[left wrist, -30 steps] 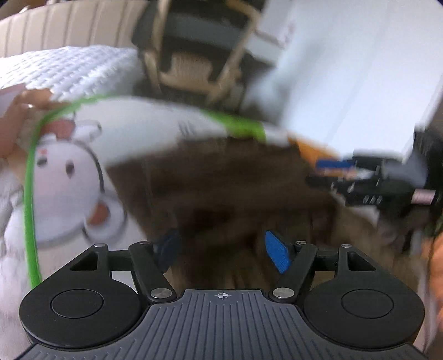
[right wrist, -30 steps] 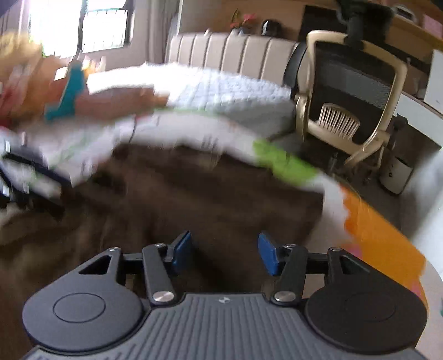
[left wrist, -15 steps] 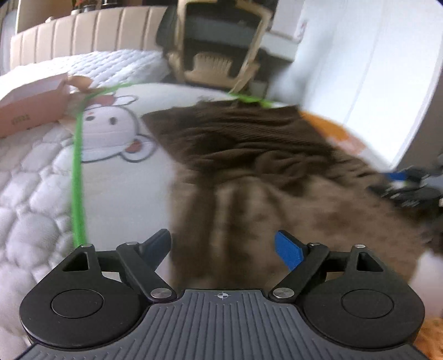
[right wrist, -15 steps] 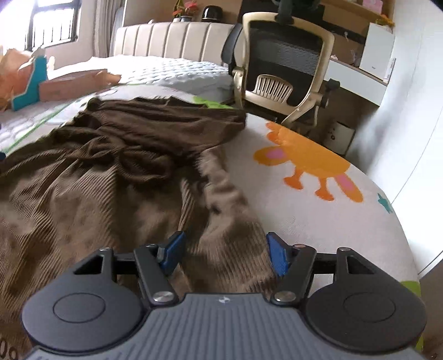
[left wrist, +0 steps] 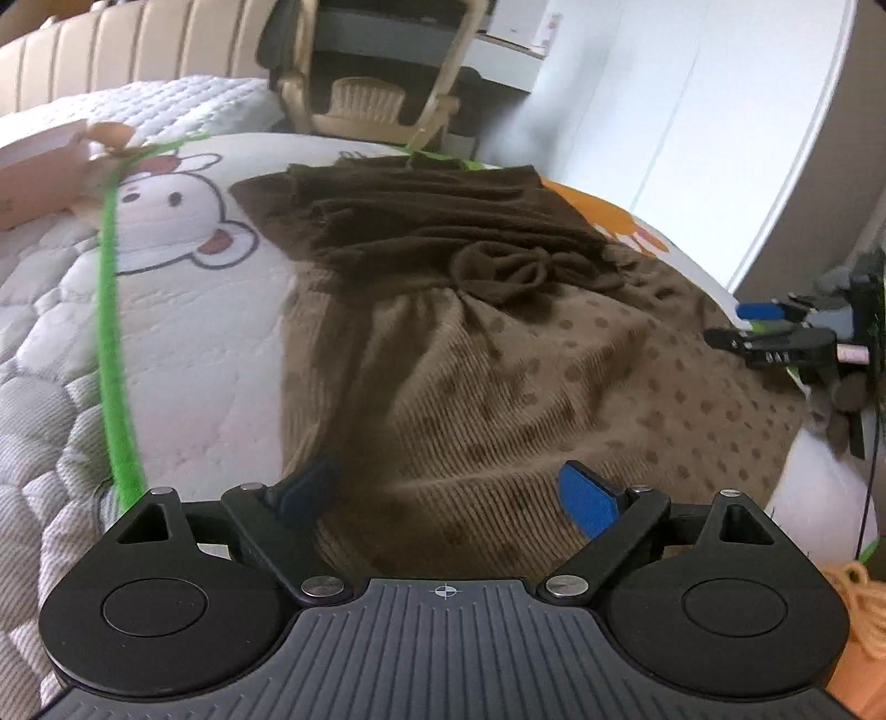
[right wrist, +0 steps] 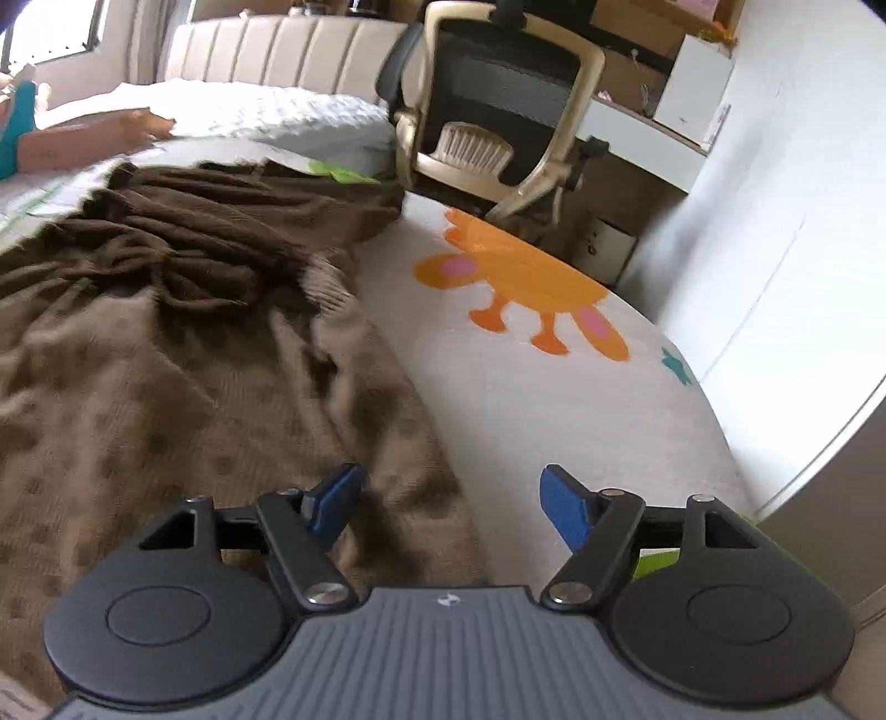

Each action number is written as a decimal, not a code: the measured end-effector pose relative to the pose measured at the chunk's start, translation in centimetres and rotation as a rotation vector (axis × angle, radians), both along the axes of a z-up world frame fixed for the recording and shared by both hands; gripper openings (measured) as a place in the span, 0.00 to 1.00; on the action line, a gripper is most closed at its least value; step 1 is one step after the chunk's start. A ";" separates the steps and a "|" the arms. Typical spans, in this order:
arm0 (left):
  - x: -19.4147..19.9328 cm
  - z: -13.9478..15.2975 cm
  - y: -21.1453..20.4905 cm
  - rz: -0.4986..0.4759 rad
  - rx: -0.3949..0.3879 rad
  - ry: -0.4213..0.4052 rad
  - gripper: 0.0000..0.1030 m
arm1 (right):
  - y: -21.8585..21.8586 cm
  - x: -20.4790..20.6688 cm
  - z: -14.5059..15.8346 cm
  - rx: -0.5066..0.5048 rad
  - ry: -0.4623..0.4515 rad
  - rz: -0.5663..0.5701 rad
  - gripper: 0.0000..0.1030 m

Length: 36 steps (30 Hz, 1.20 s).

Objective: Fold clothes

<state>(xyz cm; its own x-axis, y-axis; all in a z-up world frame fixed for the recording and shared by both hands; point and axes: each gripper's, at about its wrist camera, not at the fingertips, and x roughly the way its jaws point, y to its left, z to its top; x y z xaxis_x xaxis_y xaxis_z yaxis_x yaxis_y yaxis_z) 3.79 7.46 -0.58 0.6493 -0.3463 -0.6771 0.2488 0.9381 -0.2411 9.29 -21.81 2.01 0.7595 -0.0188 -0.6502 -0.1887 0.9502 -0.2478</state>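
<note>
left gripper [left wrist: 446, 493]: jaws spread wide, blue pads apart, nothing between them, held low
right gripper [right wrist: 448, 501]: jaws spread wide, empty, held low; also seen at right edge of left wrist view

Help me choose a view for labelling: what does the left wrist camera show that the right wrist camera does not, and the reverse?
Only the left wrist view shows the rabbit print, the green stripe and the right gripper from outside.

Only the right wrist view shows the whole orange animal print, the teal star and the window.

Both show the brown dress on the quilt, the office chair and open jaws.
</note>
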 end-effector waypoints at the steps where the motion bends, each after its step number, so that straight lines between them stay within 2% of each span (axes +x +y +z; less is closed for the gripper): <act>1: -0.1 0.2 -0.1 0.000 -0.009 -0.004 0.91 | 0.4 -0.5 0.2 0.020 -0.004 0.016 0.70; 6: -1.1 0.6 -1.3 -0.069 -0.074 -0.012 0.91 | 2.6 -2.6 0.7 0.098 0.019 0.120 0.70; 8: -1.4 0.3 -1.7 -0.096 -0.070 0.000 0.91 | 2.9 -3.0 -0.1 0.078 0.043 0.131 0.70; 9: -1.7 0.0 -1.7 -0.098 -0.056 0.002 0.92 | 2.5 -3.1 -0.6 0.063 0.051 0.113 0.71; 14: -2.9 -0.6 -1.2 -0.085 0.007 0.015 0.92 | -1.8 -4.1 -0.8 0.126 0.058 0.002 0.73; 17: -2.9 0.1 -0.9 -0.068 -0.024 0.033 0.92 | -2.2 -4.5 -0.4 0.122 0.057 -0.008 0.73; 22: -2.1 0.6 -2.8 -0.129 -0.082 0.020 0.93 | 0.7 -4.9 -0.2 0.145 0.055 0.111 0.73; 26: -1.3 -0.4 -4.7 -0.173 -0.057 0.055 0.93 | 3.2 -5.0 -0.4 0.146 0.067 0.210 0.73; 28: -1.9 -0.7 -5.2 -0.197 -0.025 0.042 0.94 | 3.2 -5.2 -0.7 0.131 0.087 0.236 0.74; 32: -3.3 -0.7 -4.9 -0.227 0.005 0.048 0.95 | 0.5 -6.4 -0.8 0.191 0.139 0.224 0.81; 34: -3.4 -0.4 -4.8 -0.234 0.001 0.070 0.95 | -0.7 -7.2 -0.8 0.201 0.160 0.230 0.82; 36: -3.1 0.4 -4.5 -0.233 -0.039 0.083 0.95 | -1.6 -8.0 -0.7 0.199 0.173 0.245 0.82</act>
<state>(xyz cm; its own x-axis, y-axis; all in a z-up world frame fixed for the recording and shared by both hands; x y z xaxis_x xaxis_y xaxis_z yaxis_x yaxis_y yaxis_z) 0.66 3.00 -0.22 0.4913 -0.5071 -0.7081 0.4352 0.8472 -0.3047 1.29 -23.40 1.28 0.6045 0.2900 -0.7419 -0.4394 0.8983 -0.0069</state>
